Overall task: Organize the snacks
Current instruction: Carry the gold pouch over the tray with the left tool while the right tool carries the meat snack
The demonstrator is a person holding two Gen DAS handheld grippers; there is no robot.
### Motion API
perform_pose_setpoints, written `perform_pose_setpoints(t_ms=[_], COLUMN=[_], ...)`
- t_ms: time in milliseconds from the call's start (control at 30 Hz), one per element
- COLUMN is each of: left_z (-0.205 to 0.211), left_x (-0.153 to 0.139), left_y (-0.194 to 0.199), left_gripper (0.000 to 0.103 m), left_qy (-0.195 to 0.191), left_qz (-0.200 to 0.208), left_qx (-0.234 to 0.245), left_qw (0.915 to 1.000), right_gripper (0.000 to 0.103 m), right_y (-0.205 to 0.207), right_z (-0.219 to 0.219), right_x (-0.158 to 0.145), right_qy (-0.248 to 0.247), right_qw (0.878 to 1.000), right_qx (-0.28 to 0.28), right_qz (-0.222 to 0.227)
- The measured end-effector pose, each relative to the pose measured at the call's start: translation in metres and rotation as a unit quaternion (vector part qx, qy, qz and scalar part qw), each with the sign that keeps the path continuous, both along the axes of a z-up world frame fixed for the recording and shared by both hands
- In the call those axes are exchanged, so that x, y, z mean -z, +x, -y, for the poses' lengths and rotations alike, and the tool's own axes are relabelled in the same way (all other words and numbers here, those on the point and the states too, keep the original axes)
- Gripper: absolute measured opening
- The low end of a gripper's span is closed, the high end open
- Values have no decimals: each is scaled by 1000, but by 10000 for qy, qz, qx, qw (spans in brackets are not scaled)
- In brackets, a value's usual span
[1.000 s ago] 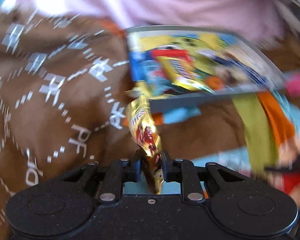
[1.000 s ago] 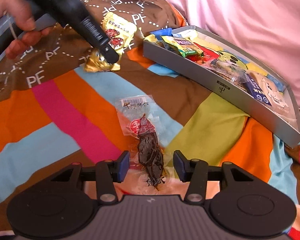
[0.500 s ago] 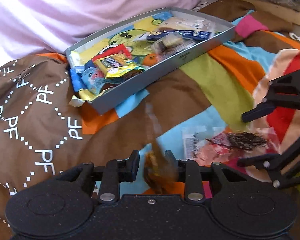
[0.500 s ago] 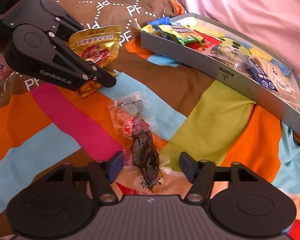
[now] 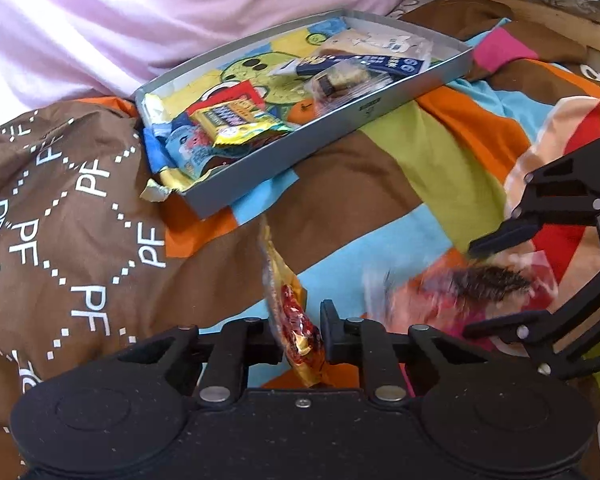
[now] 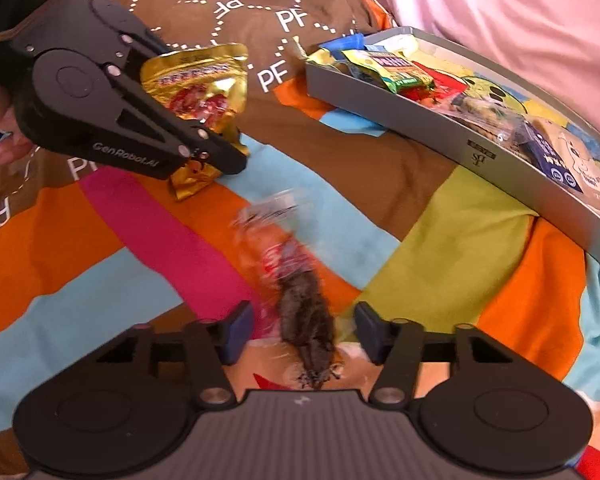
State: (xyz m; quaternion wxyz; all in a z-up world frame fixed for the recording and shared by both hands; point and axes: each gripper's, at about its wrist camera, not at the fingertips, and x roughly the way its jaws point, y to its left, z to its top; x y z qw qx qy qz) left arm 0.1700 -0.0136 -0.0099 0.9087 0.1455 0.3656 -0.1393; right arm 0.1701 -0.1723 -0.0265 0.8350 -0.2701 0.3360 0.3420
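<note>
Most of the sorting looks done. The grey tray sits on the patchwork bedspread, against a pink pillow, and already holds a spread of snacks: a yellow packet, a blue packet, a dark blue wrapper, a clear-wrapped cake and a pale pouch, with a gold wrapper spilling over the near corner. That makes roughly six items in one tray, though overlaps make the exact number uncertain.

Two snacks remain outside it. The left hand-held gripper is clenched on the lower end of a gold pouch printed with red fruit, held clear of the bedspread, short of the tray. The right hand-held gripper is spread wide, its jaws on either side of a clear packet of dark dried food lying on the bedspread; the packet is blurred, and no finger touches it.

Judging from this, what is left is to place the gold pouch in the tray, then grasp and move the clear packet.
</note>
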Motion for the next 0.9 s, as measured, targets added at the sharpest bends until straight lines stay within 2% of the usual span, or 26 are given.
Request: perform_pose_setpoints(t_ms=[233,500,633,900], left_z=[5,7,8,10], left_x=[-7,-16,-24,-54], left_y=[-7,-7,-6,1], left_gripper=[18,18,18,18], left_qy=[7,13,-11,-135], left_qz=[112,222,324,758], left_qx=[122,110,75,-43], left_qw=[9999,9997,9994,9970], right_gripper=[52,52,52,52], right_y=[-7,-24,-29,-26], right_z=[3,1,0,13], right_x=[-5,-8,-13,-41], right_qy=[-130,-591,-705,-441], right_qw=[9994,9913,9868,9777], right_qx=[51,-237,-306,-96], right_qz=[318,1148,1423,2049])
